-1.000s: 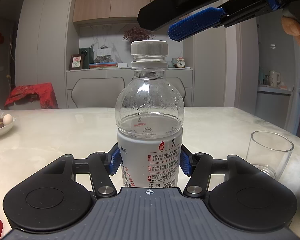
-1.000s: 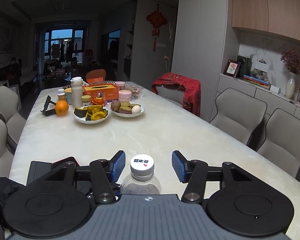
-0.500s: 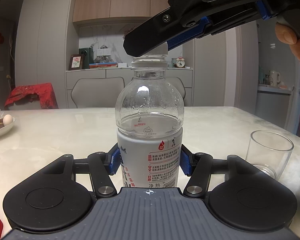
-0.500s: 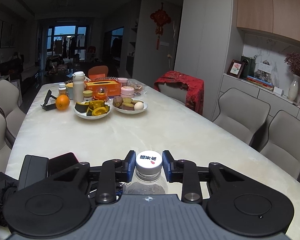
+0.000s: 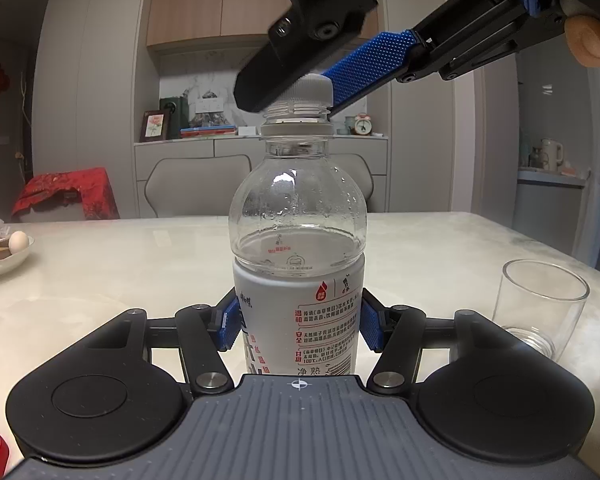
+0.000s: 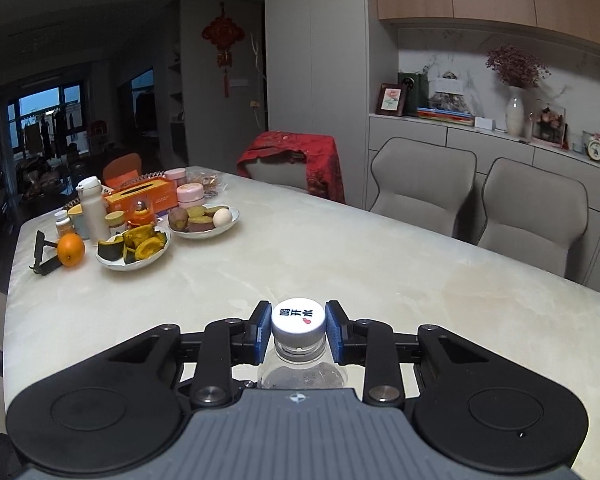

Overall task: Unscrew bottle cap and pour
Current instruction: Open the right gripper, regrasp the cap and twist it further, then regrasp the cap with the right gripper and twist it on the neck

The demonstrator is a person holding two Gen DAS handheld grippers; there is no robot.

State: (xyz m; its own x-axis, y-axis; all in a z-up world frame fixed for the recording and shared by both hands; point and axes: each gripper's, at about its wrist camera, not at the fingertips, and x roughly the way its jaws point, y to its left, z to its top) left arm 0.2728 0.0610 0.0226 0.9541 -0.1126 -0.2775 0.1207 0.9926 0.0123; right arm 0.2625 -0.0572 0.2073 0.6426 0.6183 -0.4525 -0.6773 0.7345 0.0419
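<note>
Right of bottle (image 5: pixel 298 264): empty glass (image 5: pixel 539 304).

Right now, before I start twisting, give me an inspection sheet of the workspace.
Surface: pale marble table, dry where visible.
Job's things: bottle upright, partly filled; cap on; empty glass standing to its right, apart.
Clutter: two food plates, orange, tissue box, jars at the far end.
Grippers: left hand-held gripper shut on the bottle's label; right hand-held gripper shut on the cap.
Cables: nothing seen.
Surroundings: grey chairs, sideboard with vase.
</note>
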